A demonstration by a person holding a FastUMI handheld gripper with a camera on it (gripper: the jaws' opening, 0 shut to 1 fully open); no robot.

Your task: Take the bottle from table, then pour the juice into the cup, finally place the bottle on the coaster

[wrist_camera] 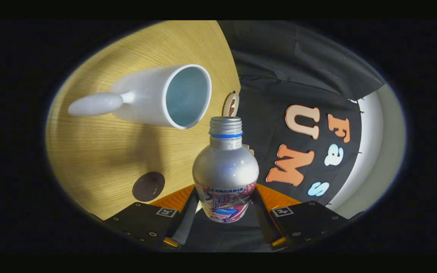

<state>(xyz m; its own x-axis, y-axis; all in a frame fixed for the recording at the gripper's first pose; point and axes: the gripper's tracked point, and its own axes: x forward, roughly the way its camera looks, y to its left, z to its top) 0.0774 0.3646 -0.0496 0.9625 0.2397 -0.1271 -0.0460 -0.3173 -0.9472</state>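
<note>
My gripper is shut on a silver metal bottle with a patterned label, both fingers pressing its lower body. The bottle has no cap, and a blue ring sits under its threaded neck. The whole view is rolled, so the wooden table stands on edge beside the bottle. A white cup with a long rounded handle stands on that table, its open mouth turned toward the bottle's neck and a little beyond it. A dark round coaster lies on the table close to my left finger.
A small wooden disc stands at the table's far edge, just beyond the bottle's mouth. The black cloth wall hangs behind the table. A pale strip of floor or wall lies past the cloth.
</note>
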